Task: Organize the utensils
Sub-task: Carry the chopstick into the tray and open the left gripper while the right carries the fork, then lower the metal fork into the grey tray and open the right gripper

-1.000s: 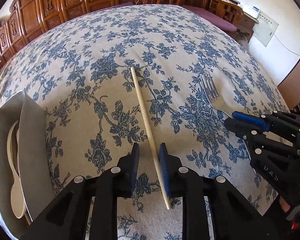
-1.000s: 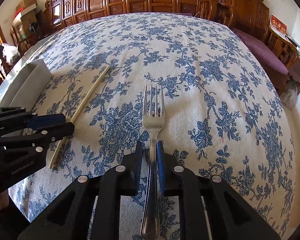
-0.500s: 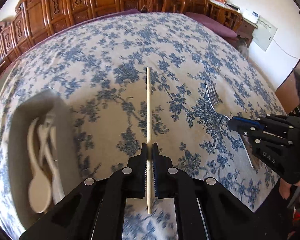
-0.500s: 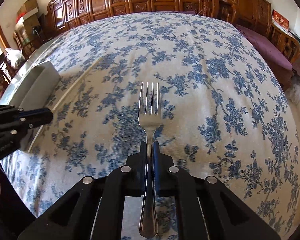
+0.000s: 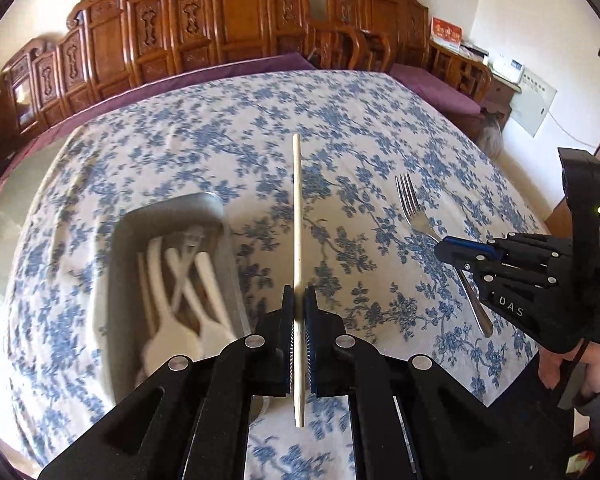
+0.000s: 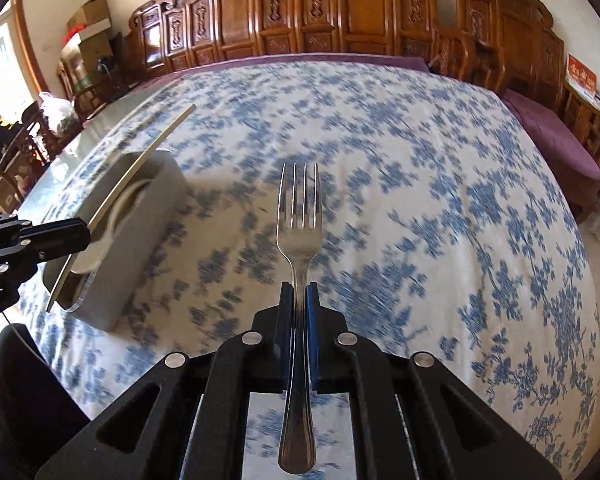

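While the left gripper [image 5: 299, 312] clamps a pale chopstick [image 5: 297, 216] beside the grey utensil tray [image 5: 172, 210] and the right gripper [image 6: 299, 304] pinches a steel fork [image 6: 299, 216] above the floral tablecloth [image 6: 440, 200], each should be lowered lengthwise into that tray; "DAS" marks the right gripper's body.

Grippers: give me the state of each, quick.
Left gripper: shut on the chopstick.
Right gripper: shut on the fork.

A blue-flowered tablecloth [image 5: 380, 128] covers the table, with a grey utensil tray [image 5: 116, 288] resting on it.
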### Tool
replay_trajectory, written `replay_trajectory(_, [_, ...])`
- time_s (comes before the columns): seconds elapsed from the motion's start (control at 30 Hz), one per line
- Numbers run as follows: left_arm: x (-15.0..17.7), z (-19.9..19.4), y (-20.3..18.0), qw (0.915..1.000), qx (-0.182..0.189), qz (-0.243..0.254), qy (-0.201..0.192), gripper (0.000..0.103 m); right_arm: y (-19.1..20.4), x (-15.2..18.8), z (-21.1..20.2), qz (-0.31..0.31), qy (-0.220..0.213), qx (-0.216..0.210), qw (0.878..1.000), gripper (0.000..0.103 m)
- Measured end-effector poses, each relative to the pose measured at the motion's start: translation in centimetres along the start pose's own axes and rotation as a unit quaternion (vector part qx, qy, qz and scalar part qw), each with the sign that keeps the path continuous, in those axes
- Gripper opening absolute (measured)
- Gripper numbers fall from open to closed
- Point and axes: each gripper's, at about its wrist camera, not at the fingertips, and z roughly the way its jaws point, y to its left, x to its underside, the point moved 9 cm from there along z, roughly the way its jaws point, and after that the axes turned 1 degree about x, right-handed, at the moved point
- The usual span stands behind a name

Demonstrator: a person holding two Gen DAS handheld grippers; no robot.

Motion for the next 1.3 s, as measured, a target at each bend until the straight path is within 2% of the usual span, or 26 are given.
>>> replay_trajectory(0.2, [0.4, -1.6, 3.1, 0.9998, -0.002, -0.017, -0.009, 0.004, 3.2, -1.5, -0.8, -0.018, -0.011, -0.014, 1.0, 0.008])
replay_trajectory(0.37, [1.2, -1.6, 5.6, 0.9996, -0.009, -0.028, -0.003, 0.004, 5.3, -2.3, -1.3, -0.026, -0.017, -0.025, 0.999, 0.008])
replay_trajectory(0.83, [3.2, 2.4, 9.9, 0.9976, -0.03, -0.046, 0.042, 0.004, 9.8, -4.9, -1.9, -0.041, -0.031, -0.052, 0.997, 0.008])
replay_trajectory(1.1, [3.2, 0.1, 11.6, 0.9968, -0.035, -0.069, 0.019, 0.011, 12.8, -6.1, -1.9, -0.052, -0.034, -0.069, 0.996, 0.008])
replay_trajectory(1.3, [3.3, -2.5, 13.0, 0.996, -0.047, -0.076, -0.001, 0.011, 15.6, -7.2, -0.9, -0.053, -0.029, -0.09, 0.994, 0.008])
